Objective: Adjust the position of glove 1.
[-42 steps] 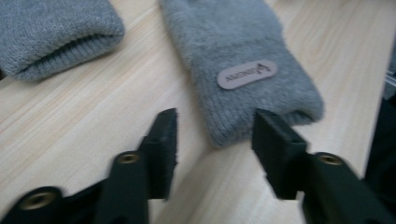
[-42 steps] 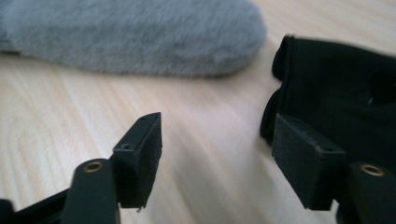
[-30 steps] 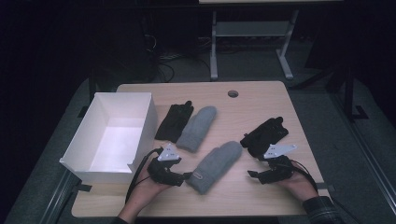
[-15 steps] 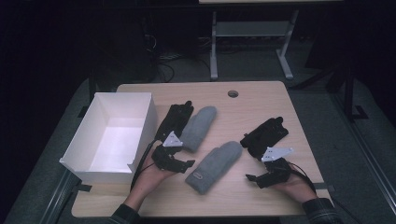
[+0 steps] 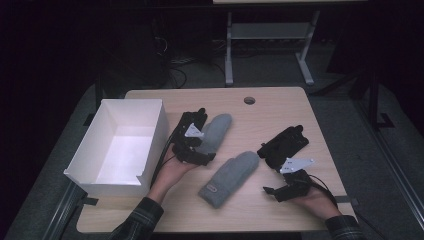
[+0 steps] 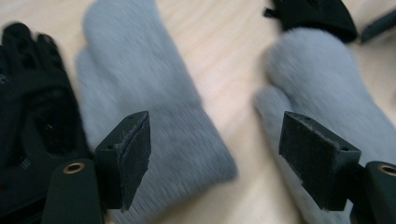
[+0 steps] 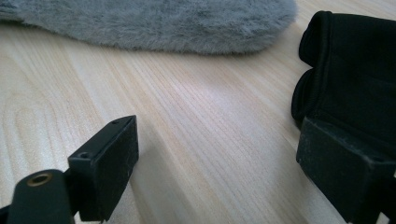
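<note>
Grey mitten (image 5: 216, 132) lengthwise up-table, cuff toward released left tool (image 5: 200, 150); right tool (image 5: 272, 192) released too.

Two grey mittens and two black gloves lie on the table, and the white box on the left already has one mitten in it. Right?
Not quite. The white box is empty in the high view. Both grey mittens and both black gloves lie on the table.

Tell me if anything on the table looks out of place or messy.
Nothing looks damaged or spilled. The two grey mittens and two black gloves lie loose and unpaired at different angles beside the white box.
</note>
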The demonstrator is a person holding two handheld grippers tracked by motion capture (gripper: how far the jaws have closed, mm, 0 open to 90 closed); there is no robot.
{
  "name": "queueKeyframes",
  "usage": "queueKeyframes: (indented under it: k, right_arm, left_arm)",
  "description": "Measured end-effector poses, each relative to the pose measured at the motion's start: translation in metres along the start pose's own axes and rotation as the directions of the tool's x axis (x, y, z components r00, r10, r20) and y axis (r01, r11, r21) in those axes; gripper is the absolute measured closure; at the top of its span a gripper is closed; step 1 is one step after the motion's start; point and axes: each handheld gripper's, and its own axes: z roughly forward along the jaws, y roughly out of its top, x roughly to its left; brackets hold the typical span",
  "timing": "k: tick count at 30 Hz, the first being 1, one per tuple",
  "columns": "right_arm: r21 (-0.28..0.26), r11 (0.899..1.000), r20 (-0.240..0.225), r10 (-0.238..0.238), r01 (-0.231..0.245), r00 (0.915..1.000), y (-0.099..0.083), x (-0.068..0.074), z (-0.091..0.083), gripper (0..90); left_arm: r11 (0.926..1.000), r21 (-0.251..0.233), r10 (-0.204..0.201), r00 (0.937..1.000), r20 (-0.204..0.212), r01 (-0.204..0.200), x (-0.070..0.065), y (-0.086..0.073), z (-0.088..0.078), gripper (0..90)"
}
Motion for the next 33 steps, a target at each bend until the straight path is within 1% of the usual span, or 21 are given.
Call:
queueKeyframes:
  k: [1,3,5,7,8,9,11,12,13,14,17,18,19,20,21,22,24,25,29,32,33]
  right_arm:
    - [-0.001,1.000,0.001,-0.002,0.002,1.0000,0.000,0.000,0.000,12.8]
    - [-0.001,1.000,0.001,-0.001,0.001,1.0000,0.000,0.000,0.000,12.8]
    - [-0.001,1.000,0.001,-0.002,0.002,1.0000,0.000,0.000,0.000,12.8]
    - [-0.001,1.000,0.001,-0.002,0.002,1.0000,0.000,0.000,0.000,12.9]
    - [-0.001,1.000,0.001,-0.002,0.002,1.0000,0.000,0.000,0.000,12.9]
    - [-0.001,1.000,0.001,-0.002,0.002,1.0000,0.000,0.000,0.000,12.9]
    - [-0.001,1.000,0.001,-0.001,0.001,1.0000,0.000,0.000,0.000,12.8]
    - [-0.001,1.000,0.001,-0.002,0.002,1.0000,0.000,0.000,0.000,12.9]
    - [-0.001,1.000,0.001,-0.002,0.002,1.0000,0.000,0.000,0.000,12.9]
    - [-0.001,1.000,0.001,-0.001,0.001,1.0000,0.000,0.000,0.000,12.8]
    - [-0.001,1.000,0.001,-0.001,0.001,1.0000,0.000,0.000,0.000,12.9]
    - [-0.001,1.000,0.001,-0.001,0.001,1.0000,0.000,0.000,0.000,12.9]
    - [-0.001,1.000,0.001,-0.001,0.001,1.0000,0.000,0.000,0.000,12.9]
    - [-0.001,1.000,0.001,-0.001,0.001,1.0000,0.000,0.000,0.000,12.9]
    - [-0.001,1.000,0.001,-0.001,0.001,1.0000,0.000,0.000,0.000,12.9]
    - [-0.001,1.000,0.001,-0.001,0.001,1.0000,0.000,0.000,0.000,12.9]
    - [-0.001,1.000,0.001,-0.002,0.002,1.0000,0.000,0.000,0.000,12.9]
    - [-0.001,1.000,0.001,-0.001,0.001,1.0000,0.000,0.000,0.000,12.9]
    - [-0.001,1.000,0.002,0.000,0.000,1.0000,0.000,0.000,0.000,12.9]
    - [-0.001,1.000,0.002,0.000,0.000,1.0000,0.000,0.000,0.000,12.9]
    - [-0.001,1.000,0.002,-0.001,0.001,1.0000,0.000,0.000,0.000,12.9]
  left_arm:
    - [1.0000,-0.002,-0.006,0.9999,-0.010,0.006,0.004,0.003,0.002,26.3]
    - [0.9996,-0.018,-0.019,0.9998,-0.006,0.019,0.011,0.008,0.007,29.6]
    - [0.9987,-0.026,-0.044,0.9990,0.002,0.044,0.019,0.013,0.016,36.7]
    - [0.9989,-0.030,-0.035,0.9994,0.001,0.035,0.022,0.015,0.019,39.4]
    - [0.9988,-0.033,-0.035,0.9994,-0.002,0.035,0.024,0.017,0.022,44.7]
    - [0.9986,-0.030,-0.045,0.9990,-0.003,0.045,0.025,0.019,0.025,44.7]
    - [0.9990,-0.028,-0.035,0.9993,-0.013,0.035,0.030,0.023,0.030,53.2]
    - [0.9986,-0.027,-0.047,0.9988,-0.017,0.046,0.034,0.027,0.034,62.0]
    - [0.9986,-0.027,-0.047,0.9988,-0.017,0.046,0.034,0.027,0.034,66.1]
    - [0.9983,-0.028,-0.051,0.9985,-0.021,0.050,0.036,0.029,0.037,66.1]
    - [0.9976,-0.025,-0.065,0.9976,-0.024,0.064,0.042,0.034,0.046,78.3]
    - [0.9982,-0.001,-0.060,0.9973,-0.043,0.060,0.045,0.036,0.053,80.7]
    - [0.9982,-0.001,-0.060,0.9973,-0.043,0.060,0.045,0.036,0.053,83.0]
    - [0.9982,0.018,-0.056,0.9972,-0.049,0.057,0.049,0.036,0.061,84.6]
    - [0.9982,0.018,-0.056,0.9972,-0.049,0.057,0.049,0.036,0.061,86.4]
    - [0.9972,0.035,-0.064,0.9969,-0.045,0.066,0.050,0.036,0.066,86.4]
    - [0.9967,0.057,-0.056,0.9981,-0.027,0.058,0.051,0.034,0.072,89.4]
    - [0.9957,0.070,-0.060,0.9982,-0.001,0.060,0.048,0.031,0.076,89.6]
    - [0.9966,0.065,-0.052,0.9985,0.021,0.050,0.042,0.029,0.078,89.7]
    - [0.9968,0.078,-0.023,0.9983,0.054,0.019,0.035,0.028,0.076,89.7]
    - [0.9968,0.078,-0.023,0.9983,0.054,0.019,0.035,0.028,0.076,89.6]
